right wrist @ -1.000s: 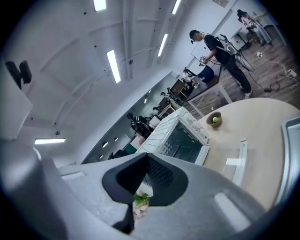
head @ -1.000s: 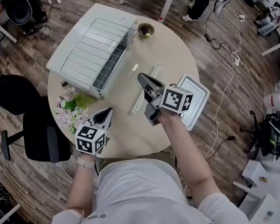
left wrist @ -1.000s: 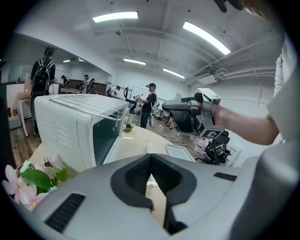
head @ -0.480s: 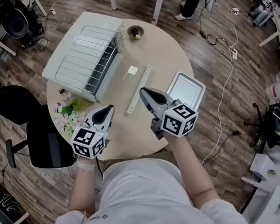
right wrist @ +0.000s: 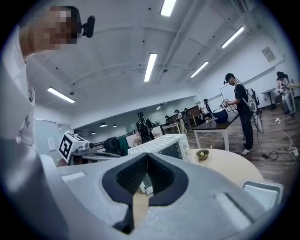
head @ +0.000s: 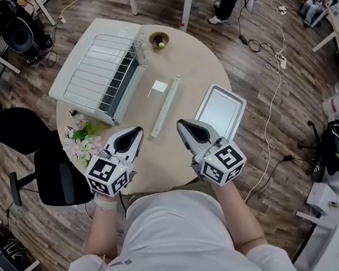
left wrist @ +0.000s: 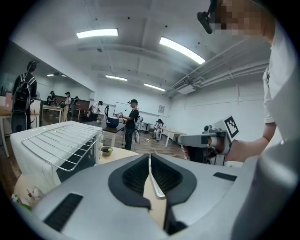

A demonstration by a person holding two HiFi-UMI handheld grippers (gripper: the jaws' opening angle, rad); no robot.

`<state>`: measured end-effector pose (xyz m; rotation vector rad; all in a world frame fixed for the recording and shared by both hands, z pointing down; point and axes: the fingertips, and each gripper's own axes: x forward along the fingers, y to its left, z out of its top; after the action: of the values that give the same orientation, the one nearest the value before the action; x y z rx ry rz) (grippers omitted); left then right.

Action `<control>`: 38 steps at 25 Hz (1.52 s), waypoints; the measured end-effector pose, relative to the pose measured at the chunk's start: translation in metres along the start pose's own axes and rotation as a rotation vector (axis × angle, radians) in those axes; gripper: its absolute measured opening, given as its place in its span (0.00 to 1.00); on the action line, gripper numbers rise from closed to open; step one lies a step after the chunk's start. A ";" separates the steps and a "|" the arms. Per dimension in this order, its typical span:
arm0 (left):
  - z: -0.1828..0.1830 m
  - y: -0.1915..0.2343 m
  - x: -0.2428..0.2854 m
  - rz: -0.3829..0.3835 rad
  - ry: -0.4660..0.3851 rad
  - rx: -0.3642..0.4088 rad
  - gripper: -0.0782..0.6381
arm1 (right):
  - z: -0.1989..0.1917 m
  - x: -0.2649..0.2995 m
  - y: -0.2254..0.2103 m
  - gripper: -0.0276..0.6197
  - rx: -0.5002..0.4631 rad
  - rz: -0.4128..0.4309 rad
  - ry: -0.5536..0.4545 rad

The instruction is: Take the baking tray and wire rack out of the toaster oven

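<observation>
Steel wire rack point(head: 99, 77) lies atop the toaster oven point(head: 113, 27); the baking tray point(head: 221, 113) sits well right of the oven. The left gripper point(head: 134, 133), nearer the oven, and the right gripper point(head: 183, 125), nearer the tray, both have their jaws pressed together, empty.

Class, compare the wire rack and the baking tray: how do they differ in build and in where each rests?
The wire rack is an open grid of thin bars; the baking tray is a solid sheet with a raised rim. The wire rack lies on top of the toaster oven; the baking tray lies directly on the table. Both are rectangular, pale and lying flat.
</observation>
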<state>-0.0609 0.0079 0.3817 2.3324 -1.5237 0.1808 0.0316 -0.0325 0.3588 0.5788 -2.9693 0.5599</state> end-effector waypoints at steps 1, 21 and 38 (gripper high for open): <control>-0.001 -0.002 0.000 -0.004 -0.001 0.000 0.11 | -0.002 -0.004 0.000 0.05 -0.009 -0.005 0.003; -0.017 0.005 -0.010 -0.006 0.019 -0.005 0.11 | -0.029 -0.007 0.013 0.05 -0.039 -0.057 0.021; -0.022 0.029 -0.024 -0.007 0.028 -0.034 0.11 | -0.034 0.022 0.025 0.05 0.001 -0.068 0.019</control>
<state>-0.0955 0.0264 0.4015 2.2990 -1.4931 0.1833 0.0013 -0.0064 0.3851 0.6675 -2.9190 0.5573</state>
